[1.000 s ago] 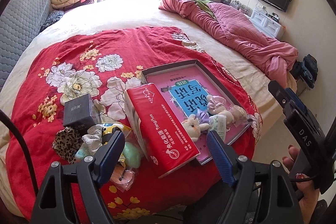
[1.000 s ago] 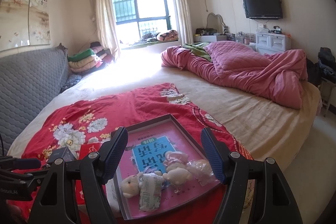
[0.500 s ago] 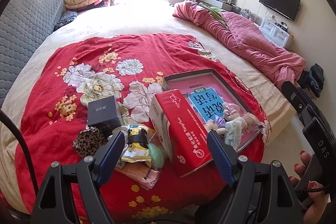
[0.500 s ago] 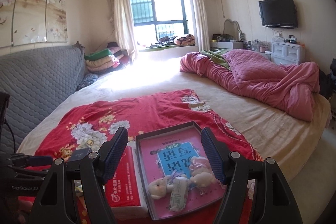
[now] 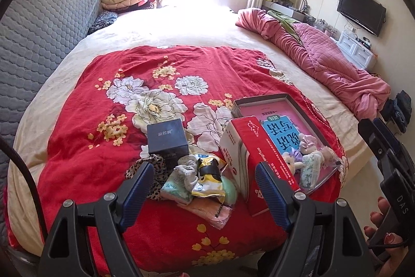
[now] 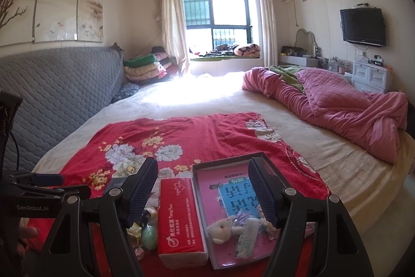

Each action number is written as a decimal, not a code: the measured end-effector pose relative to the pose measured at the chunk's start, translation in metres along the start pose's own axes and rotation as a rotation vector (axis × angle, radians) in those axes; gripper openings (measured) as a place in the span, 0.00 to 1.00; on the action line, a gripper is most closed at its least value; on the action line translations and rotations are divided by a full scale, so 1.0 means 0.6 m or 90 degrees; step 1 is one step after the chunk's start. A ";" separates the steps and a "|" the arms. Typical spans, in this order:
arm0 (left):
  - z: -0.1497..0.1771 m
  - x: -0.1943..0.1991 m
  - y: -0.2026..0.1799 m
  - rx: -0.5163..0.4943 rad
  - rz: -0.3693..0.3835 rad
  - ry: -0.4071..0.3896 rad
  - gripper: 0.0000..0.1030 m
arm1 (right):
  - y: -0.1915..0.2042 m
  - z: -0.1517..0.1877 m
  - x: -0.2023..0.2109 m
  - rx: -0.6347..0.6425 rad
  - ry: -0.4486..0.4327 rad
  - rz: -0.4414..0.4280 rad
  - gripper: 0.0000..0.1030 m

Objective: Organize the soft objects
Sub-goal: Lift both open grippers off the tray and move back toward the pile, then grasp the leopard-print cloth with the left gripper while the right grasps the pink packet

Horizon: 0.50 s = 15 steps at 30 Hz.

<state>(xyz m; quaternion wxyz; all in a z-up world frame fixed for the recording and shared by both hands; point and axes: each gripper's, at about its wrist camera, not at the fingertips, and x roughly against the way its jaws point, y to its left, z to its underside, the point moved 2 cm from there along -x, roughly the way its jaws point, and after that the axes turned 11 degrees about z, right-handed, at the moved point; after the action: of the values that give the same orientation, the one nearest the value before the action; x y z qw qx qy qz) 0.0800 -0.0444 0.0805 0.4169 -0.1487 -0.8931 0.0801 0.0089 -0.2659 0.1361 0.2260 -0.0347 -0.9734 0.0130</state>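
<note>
At the lower right of the left wrist view, on a red floral bedspread [image 5: 109, 147], lies a shallow dark-rimmed tray [image 5: 301, 105] with a pink printed liner. In its near end sit a small plush bunny [image 5: 289, 160], a lilac cloth bundle [image 5: 307, 140] and a soft printed packet [image 5: 310, 169], all huddled together. The right wrist view shows the same tray [image 6: 205, 201] at lower centre, the bunny [image 6: 223, 229] beside the packet [image 6: 245, 238].

Just left of the tray stands a red-and-white tissue pack [image 5: 249, 155], a soft rectangular brick tilted on its edge and leaning toward the tray. Left of it is a loose heap: a grey crumpled sock [image 5: 188, 170], a yellow foil snack bag [image 5: 207, 178], a smooth pale green rounded piece [image 5: 229, 192], a peach cloth [image 5: 207, 210] and a leopard-print fabric piece [image 5: 158, 173]. Behind the heap sits a dark square box [image 5: 167, 138].

The left gripper [image 5: 202, 195] is spread wide above the heap, its ribbed blue pads touching nothing. The right gripper [image 6: 203, 195] is likewise spread wide and empty, above the tissue pack [image 6: 179, 217] and tray.

Farther off, a quilted pink duvet [image 5: 329, 64] lies rumpled on the cream sheet at the right of the frame.
</note>
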 end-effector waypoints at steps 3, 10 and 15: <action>0.000 0.013 0.025 0.010 -0.008 -0.005 0.78 | 0.017 0.000 0.004 0.011 0.000 -0.014 0.71; -0.005 0.047 0.094 0.049 -0.039 -0.026 0.78 | 0.049 0.002 0.008 0.028 0.008 -0.044 0.71; 0.003 0.057 0.132 0.074 -0.049 -0.028 0.78 | 0.069 0.004 0.012 0.045 0.009 -0.053 0.71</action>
<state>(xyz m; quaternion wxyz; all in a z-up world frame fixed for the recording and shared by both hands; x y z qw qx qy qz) 0.0735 0.0415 0.0831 0.4079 -0.0880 -0.9009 0.1191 0.0038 -0.2243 0.1356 0.2345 0.0140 -0.9713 0.0377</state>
